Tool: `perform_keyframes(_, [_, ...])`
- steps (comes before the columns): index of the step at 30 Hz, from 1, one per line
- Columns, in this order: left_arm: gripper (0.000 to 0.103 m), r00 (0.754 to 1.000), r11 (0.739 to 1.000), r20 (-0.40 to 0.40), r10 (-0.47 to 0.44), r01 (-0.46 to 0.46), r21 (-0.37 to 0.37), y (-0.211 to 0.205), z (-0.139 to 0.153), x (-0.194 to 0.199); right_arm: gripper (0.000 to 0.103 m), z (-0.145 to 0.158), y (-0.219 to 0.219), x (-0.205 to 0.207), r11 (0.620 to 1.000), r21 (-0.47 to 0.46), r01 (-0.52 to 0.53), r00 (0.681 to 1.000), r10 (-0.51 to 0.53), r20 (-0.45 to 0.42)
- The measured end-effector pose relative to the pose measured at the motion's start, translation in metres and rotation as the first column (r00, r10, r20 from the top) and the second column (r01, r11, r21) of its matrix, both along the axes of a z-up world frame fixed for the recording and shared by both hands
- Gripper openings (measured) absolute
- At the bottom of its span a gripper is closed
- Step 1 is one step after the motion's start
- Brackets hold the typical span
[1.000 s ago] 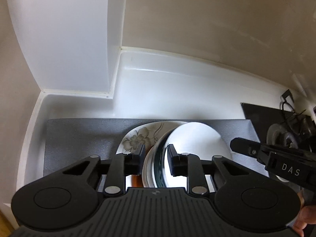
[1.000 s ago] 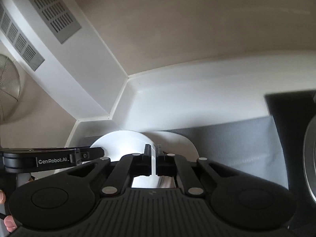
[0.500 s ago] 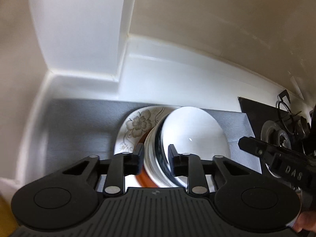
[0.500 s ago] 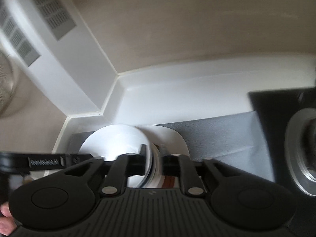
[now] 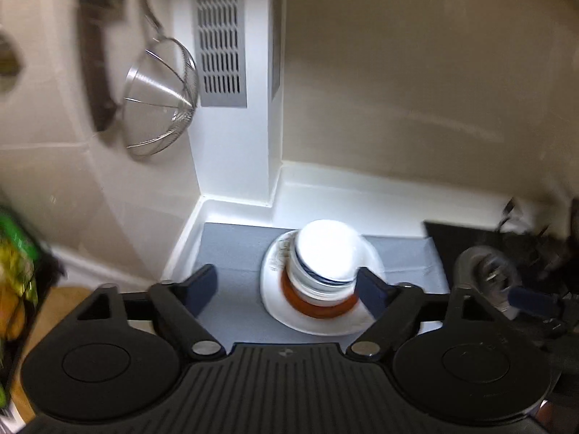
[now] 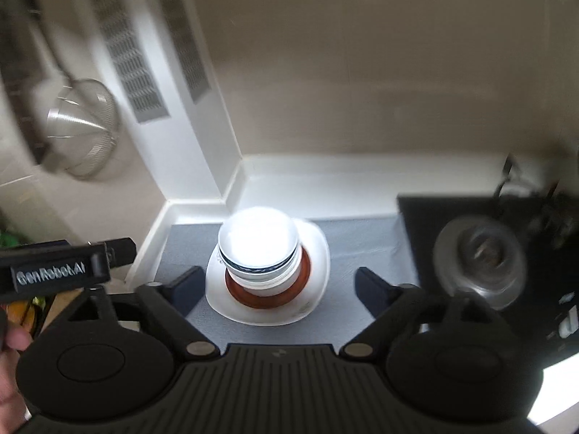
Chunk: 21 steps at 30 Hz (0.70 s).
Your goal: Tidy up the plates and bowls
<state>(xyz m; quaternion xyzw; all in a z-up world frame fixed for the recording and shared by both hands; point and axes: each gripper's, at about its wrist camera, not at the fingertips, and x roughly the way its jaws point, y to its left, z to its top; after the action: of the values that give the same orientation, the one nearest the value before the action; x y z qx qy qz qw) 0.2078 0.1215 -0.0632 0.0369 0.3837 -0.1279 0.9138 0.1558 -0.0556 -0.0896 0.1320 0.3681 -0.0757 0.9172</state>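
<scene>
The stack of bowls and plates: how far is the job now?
Done, it seems: the bowls sit nested on a brown plate and a white plate on the mat. In hand: nothing; both tools, left and right, are opening, empty. Left: no loose dishes in view.

Blurred by motion: strainer [image 5: 159,97] and wall vent [image 6: 126,61]. Overexposed white: top bowl's [image 6: 257,240] inside. Smeared past reading: floral plate's [image 5: 278,253] pattern. Cut off at left edge: green packaging [image 5: 16,253].
</scene>
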Motion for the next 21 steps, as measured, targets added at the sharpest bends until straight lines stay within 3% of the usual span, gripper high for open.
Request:
perform_keyframes(2, [0.094,0.999,0.999,0.004,0.035,-0.035,-0.038,-0.001,0.015,-0.03,0.103,0.016,0.0,-0.028,0.999,-0.005,-0.039,0.999,0.039,0.022])
perform_keyframes(7, [0.093,0.997,0.996,-0.04,0.066,-0.068,-0.055,-0.021,0.035,-0.093,0.103,0.056,0.001,-0.091,0.993,-0.033,-0.114,0.992,0.115,0.059])
perform_keyframes(10, [0.093,0.992,0.992,-0.015,0.128,-0.128,0.021,-0.035,0.045,-0.132,0.103,0.068,0.0,-0.119,0.992,-0.069,-0.108,0.993,0.11,0.034])
perform_keyframes(14, [0.093,0.986,0.978,0.022,0.163,-0.165,0.13,-0.053,0.052,-0.169,0.103,0.069,-0.013,-0.148,0.991,0.021,-0.129,0.991,0.129,-0.021])
perform_keyframes(18, [0.093,0.985,0.977,0.017,0.171,-0.172,0.125,-0.059,0.056,-0.191,0.103,0.068,-0.023,-0.17,0.987,0.081,-0.139,0.99,0.142,-0.027])
perform_keyframes(21, [0.093,0.986,0.977,0.005,0.167,-0.166,0.137,-0.067,0.057,-0.2,0.103,0.067,-0.027,-0.181,0.989,0.06,-0.137,0.99,0.139,-0.025])
